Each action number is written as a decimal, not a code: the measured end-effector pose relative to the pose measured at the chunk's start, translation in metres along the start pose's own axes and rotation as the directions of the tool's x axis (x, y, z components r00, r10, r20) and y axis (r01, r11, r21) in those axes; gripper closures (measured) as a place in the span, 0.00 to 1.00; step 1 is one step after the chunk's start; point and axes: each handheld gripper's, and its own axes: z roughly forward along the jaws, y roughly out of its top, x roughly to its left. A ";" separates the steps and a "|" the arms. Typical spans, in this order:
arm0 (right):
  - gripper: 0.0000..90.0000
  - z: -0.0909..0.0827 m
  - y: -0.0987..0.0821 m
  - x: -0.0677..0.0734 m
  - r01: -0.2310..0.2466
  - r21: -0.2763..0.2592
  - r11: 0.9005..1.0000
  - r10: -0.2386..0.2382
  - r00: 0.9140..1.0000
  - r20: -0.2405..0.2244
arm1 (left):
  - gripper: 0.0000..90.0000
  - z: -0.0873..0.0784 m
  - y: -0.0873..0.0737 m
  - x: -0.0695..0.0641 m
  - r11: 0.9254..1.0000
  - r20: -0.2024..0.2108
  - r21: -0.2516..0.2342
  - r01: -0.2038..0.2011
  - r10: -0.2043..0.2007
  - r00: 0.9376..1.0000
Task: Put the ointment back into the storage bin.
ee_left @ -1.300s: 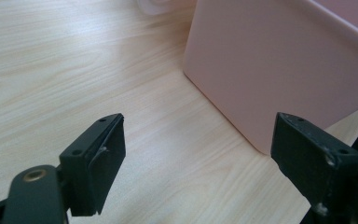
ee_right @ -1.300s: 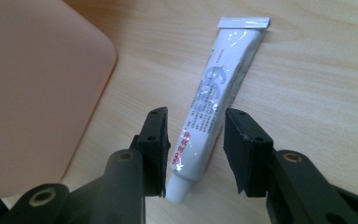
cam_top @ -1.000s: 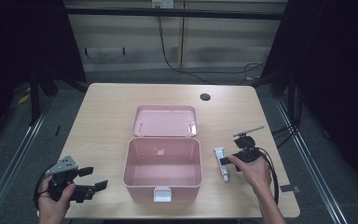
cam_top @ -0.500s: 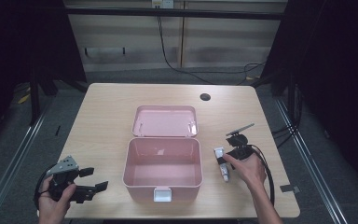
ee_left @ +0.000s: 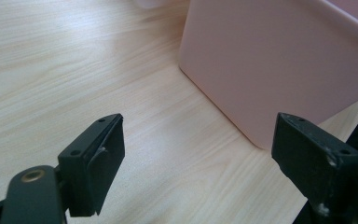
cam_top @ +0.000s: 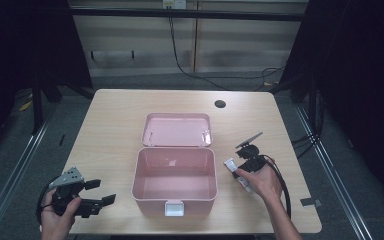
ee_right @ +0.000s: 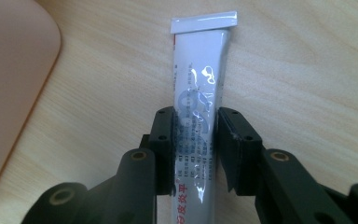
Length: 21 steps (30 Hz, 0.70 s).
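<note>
The tube (ee_right: 199,93), white with printed text and a flat crimped end, lies on the tabletop (cam_top: 115,125) at about four o'clock from the tabletop's middle, just beside the right wall of the pink box (cam_top: 175,175). The right gripper (ee_right: 196,140) has its jaws on either side of the tube's lower half; they have just been closing, and in the right gripper view the pads sit against the tube's two edges, clamped on it. The tube's crimped end points toward twelve o'clock in that view, away from the gripper. The person's right hand (cam_top: 260,181) grips the tool, its cable trailing toward five o'clock.

At about eight o'clock, near the front edge, the left gripper (cam_top: 102,192) is in the person's left hand (cam_top: 57,220), its jaws wide apart with nothing between them, pointing at the box's left wall.

The box stands open at the middle, its inside bare, a white latch (cam_top: 174,207) on its front wall. Its lid (cam_top: 177,129) lies tipped back toward twelve o'clock. Farther off, at one o'clock, a dark round hole (cam_top: 220,104) sits in the tabletop.
</note>
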 end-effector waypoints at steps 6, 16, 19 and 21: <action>0.78 0.000 0.008 0.001 0.010 0.063 0.998 -0.011 1.000 0.013 | 0.19 0.000 0.000 0.001 1.000 0.000 0.001 -0.004 0.004 1.000; 0.80 -0.004 0.014 -0.003 0.015 0.114 0.993 -0.015 1.000 -0.001 | 0.19 -0.001 0.000 0.001 1.000 -0.001 -0.002 0.001 -0.001 1.000; 0.80 -0.004 0.014 -0.003 0.023 0.125 0.992 -0.022 1.000 -0.006 | 0.19 0.000 0.000 0.001 1.000 0.001 0.000 0.002 -0.002 1.000; 0.80 -0.006 0.013 -0.003 0.030 0.144 0.989 -0.029 1.000 -0.011 | 0.19 0.000 0.000 0.001 1.000 0.002 0.001 -0.001 0.001 1.000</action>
